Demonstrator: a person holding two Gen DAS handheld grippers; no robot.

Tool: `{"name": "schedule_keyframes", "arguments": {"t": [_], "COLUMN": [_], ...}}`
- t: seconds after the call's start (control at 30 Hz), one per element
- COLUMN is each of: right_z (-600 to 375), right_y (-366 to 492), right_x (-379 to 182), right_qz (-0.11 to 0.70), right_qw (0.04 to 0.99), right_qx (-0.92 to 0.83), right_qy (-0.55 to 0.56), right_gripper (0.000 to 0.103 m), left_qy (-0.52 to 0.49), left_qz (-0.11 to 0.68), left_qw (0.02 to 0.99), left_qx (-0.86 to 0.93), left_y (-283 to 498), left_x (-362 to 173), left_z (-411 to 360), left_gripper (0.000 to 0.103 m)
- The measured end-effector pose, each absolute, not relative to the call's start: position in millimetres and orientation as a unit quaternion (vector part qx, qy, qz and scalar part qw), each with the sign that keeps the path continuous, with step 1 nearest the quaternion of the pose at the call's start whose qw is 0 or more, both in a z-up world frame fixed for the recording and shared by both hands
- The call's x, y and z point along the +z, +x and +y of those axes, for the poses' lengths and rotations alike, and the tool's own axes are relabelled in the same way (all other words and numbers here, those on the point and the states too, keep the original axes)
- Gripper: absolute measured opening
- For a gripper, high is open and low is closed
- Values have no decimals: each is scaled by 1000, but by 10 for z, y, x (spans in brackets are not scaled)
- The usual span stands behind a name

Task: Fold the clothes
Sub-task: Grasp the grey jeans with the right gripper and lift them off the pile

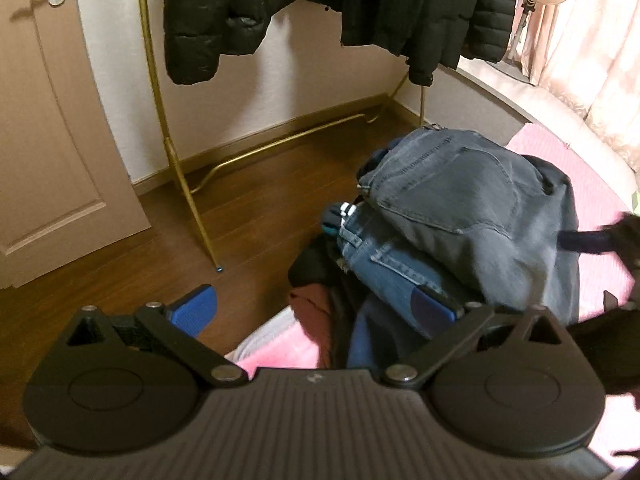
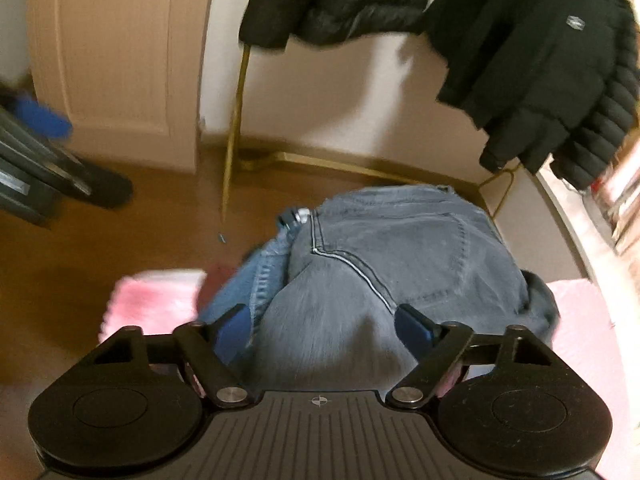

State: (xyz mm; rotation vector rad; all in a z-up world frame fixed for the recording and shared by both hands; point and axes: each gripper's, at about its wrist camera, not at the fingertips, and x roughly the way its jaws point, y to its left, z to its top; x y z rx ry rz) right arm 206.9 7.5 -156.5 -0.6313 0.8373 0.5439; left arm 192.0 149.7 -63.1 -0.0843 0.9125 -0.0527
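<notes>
Directly ahead of our right tool (image 2: 324, 326), its jaws wide and empty, the grey jeans (image 2: 400, 264) top the clothes pile on the pink mat (image 2: 152, 300); our left tool (image 1: 316, 308), also wide, sits further left.

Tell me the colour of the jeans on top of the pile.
Faded grey jeans, clearest in the right wrist view.
</notes>
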Motion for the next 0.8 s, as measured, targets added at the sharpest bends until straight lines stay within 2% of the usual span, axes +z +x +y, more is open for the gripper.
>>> {"name": "schedule_keyframes", "arguments": {"t": [0.07,0.1,0.13,0.17,0.23,0.43,0.67,0.8], "right_z": [109,118,103,74,-74,-828,-1824,-2272], "right_y": [2196,2258,2284,2292,2307,2158,1570,925], "right_x": [-1718,-1790,-1812,-1808,-1664,-846,89,346], "right_qz": [406,412,413,412,411,373,318,295], "right_qw": [823,820,820,823,841,901,941,949], "right_qx": [245,239,236,233,229,195,116,81], "right_qy": [-312,-318,-318,-314,-268,-107,23,69], "right_gripper": [59,58,42,17,7,3,3,3], "left_qy": [-40,-41,-42,-45,-52,-48,57,132], "left_qz": [442,443,443,445,445,419,355,310], "left_qw": [896,895,895,894,892,901,909,893], "left_qx": [-29,-31,-34,-37,-48,-105,-212,-298], "left_y": [1975,1999,2024,2034,2052,2123,2099,1834], "left_x": [-686,-709,-732,-754,-787,-711,-508,-454], "left_z": [1564,1596,1628,1650,1669,1475,704,33], "left_gripper": [102,102,102,102,102,101,101,101]}}
